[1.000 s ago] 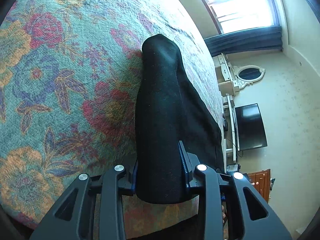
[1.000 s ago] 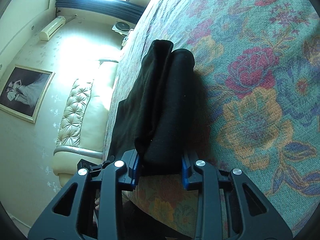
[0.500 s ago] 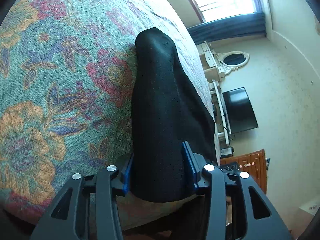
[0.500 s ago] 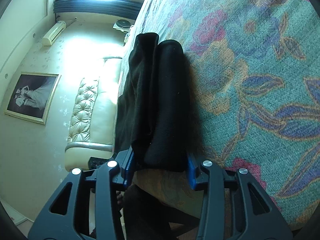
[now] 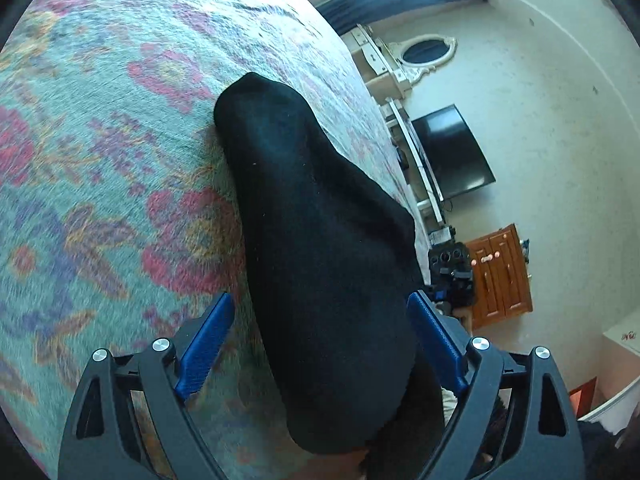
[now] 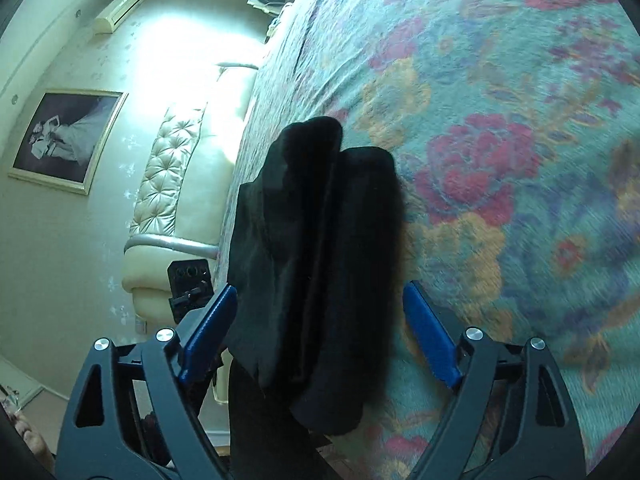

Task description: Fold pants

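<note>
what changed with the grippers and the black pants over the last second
Both grippers let go. The left gripper and right gripper were clamped on the folded black pants; their jaws have just been opening, and the blue fingers now stand clear of the cloth on either side. The pants stayed folded on the floral bedspread, near its edge.

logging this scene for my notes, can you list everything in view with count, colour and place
pants: one, black, folded, on the bedspread between both grippers
bedspread: one, teal with red and orange flowers, covers the bed
headboard: one, cream, tufted, at the bed's end
framed picture: one, gold frame, on wall
television: one, black, on wall
oval mirror: one, white frame
cabinet: one, brown wood
left gripper: one, black with blue fingers, open, just opened, astride the pants
right gripper: same, open
</note>
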